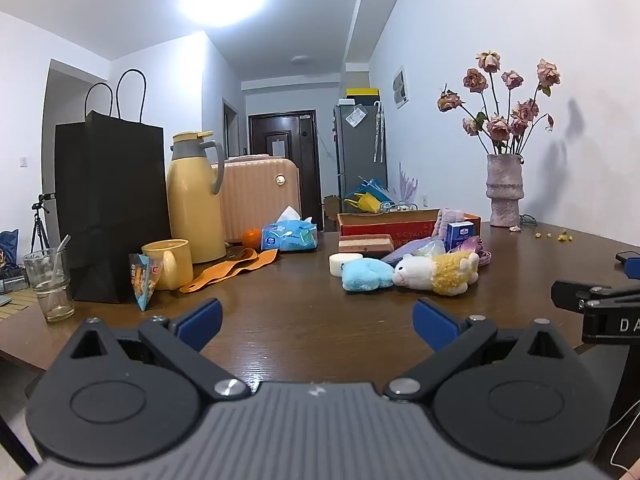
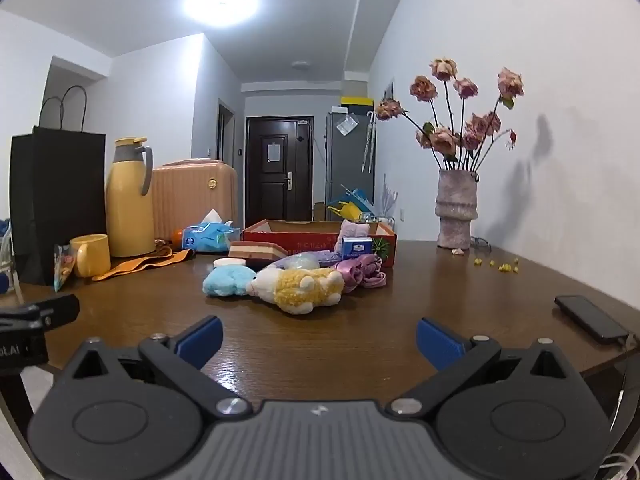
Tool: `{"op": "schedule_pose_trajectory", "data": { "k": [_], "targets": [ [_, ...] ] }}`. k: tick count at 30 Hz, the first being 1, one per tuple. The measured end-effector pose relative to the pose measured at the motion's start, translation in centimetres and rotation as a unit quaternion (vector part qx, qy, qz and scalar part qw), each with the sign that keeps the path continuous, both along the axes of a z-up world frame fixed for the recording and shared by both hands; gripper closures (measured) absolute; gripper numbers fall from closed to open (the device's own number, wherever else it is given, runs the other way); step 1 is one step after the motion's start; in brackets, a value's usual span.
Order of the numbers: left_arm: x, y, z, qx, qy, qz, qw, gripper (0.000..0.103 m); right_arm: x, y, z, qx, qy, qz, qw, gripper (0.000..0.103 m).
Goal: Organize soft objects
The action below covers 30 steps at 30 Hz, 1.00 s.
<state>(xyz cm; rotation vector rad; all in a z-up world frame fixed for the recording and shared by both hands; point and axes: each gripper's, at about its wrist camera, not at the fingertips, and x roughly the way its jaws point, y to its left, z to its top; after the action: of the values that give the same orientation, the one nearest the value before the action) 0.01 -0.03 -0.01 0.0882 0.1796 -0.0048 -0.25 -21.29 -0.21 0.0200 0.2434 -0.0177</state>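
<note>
Both tongs hang low over the near edge of the brown wooden worktop [image 1: 304, 320], and we see nothing between either pair of blue pads. Left tongs [image 1: 317, 322]: spread wide, empty. Right tongs [image 2: 319, 339]: spread wide, empty. The right tool's black body shows at the right border of the left view, and the left tool's at the left border of the right view, so the two sit side by side.

Soft things lie in a cluster mid-worktop, well ahead of both tongs:
- yellow-and-white plush sheep [image 1: 438, 271], on its side, head toward the left
- blue plush toy [image 1: 366, 275], touching the sheep's head
- white round sponge [image 1: 343, 263], just behind the blue plush
- layered pink-and-brown sponge block [image 1: 365, 245], behind that
- purple cloth items [image 2: 362, 270], bunched to the right of the sheep

Behind the cluster we note a red cardboard box [image 2: 298, 236], open on top, with a small blue carton [image 2: 357, 249] propped at its front.

Left part of the worktop: black paper bag [image 1: 110, 208], yellow thermos jug [image 1: 196, 200], yellow mug [image 1: 168, 262], drinking glass [image 1: 50, 284], blue tissue pack [image 1: 289, 236], orange cloth strip [image 1: 232, 266]. Far right: vase of dried roses [image 2: 456, 210]. A black phone [image 2: 590, 318] rests near the right edge.
</note>
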Motion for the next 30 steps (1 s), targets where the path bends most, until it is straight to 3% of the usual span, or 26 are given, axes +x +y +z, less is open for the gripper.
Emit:
{"op": "schedule_pose_trajectory", "data": {
  "k": [3, 30],
  "targets": [
    [0.07, -0.16, -0.01, 0.002, 0.007, 0.000, 1.0000, 0.000, -0.39, 0.73, 0.20, -0.023, -0.007, 0.007, 1.000, 0.000],
    [0.22, 0.03, 0.25, -0.002, -0.007, 0.000, 1.0000, 0.000, -0.45, 0.93, -0.30, -0.027, -0.027, 0.018, 0.999, 0.000]
  ]
}}
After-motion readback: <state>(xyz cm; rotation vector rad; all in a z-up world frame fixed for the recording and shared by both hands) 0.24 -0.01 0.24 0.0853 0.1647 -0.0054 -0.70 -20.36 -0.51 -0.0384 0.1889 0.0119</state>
